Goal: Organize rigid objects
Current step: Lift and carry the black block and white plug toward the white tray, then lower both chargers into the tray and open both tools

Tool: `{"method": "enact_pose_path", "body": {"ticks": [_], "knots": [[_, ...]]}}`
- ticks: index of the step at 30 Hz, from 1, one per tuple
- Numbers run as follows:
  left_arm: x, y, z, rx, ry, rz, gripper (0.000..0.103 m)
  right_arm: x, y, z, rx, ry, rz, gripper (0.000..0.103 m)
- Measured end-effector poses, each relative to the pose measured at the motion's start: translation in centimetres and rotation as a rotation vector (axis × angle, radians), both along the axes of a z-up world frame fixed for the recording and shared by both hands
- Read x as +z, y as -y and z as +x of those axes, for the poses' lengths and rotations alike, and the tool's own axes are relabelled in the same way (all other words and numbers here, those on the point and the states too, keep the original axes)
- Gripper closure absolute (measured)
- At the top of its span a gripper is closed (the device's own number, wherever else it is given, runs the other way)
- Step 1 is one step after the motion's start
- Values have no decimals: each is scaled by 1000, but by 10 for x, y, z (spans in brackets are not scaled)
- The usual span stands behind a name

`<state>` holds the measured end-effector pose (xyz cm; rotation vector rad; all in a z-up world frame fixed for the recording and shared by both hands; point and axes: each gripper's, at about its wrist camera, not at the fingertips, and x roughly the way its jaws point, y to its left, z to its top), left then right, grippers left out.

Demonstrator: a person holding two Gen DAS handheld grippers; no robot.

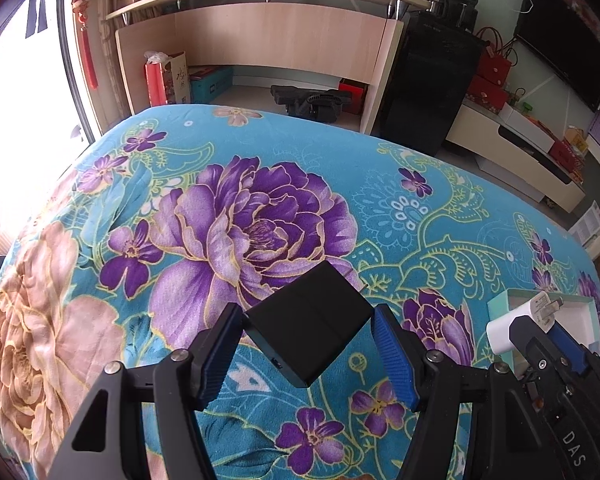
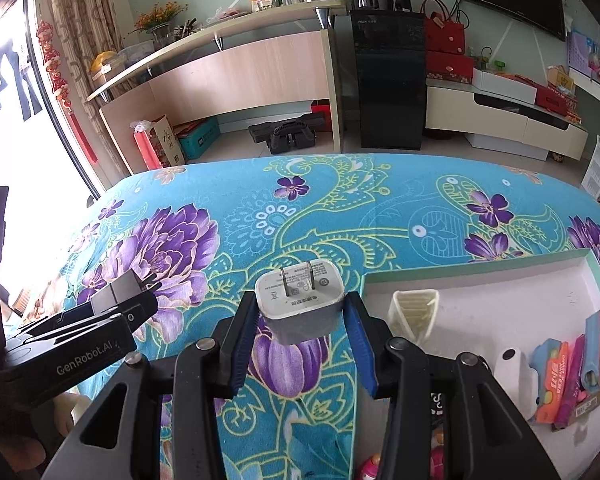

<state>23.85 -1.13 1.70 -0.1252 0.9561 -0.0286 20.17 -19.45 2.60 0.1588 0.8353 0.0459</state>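
My left gripper point(image 1: 308, 322) is shut on a black box-shaped adapter point(image 1: 308, 332), held corner-on above the floral cloth; it also shows in the right wrist view point(image 2: 118, 290). My right gripper point(image 2: 302, 312) is shut on a white two-prong charger plug point(image 2: 300, 300), prongs pointing forward, just left of the white tray point(image 2: 480, 280). The plug also shows in the left wrist view point(image 1: 516, 320), at the tray's point(image 1: 572, 320) near edge.
The tray holds a cream ribbed holder point(image 2: 414, 312), a white device point(image 2: 512, 376) and colourful packets point(image 2: 568, 376). The turquoise flowered cloth point(image 2: 340, 216) covers the table. Behind stand a wooden desk point(image 2: 236, 76), a black dispenser point(image 2: 388, 80) and a TV stand point(image 2: 508, 120).
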Motion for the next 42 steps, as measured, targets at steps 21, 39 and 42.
{"method": "enact_pose_path", "body": {"ticks": [21,39,42], "knots": [[28,76,-69,-219,74,23,34,15,59,-82,-131,0,7,58],[9,166,-129,-482,29,78,33,13,120,-130,-262,-14,14,66],[2,177,-135,-508,12,87,33,7,126,-133,-266,-31,23,66]]}}
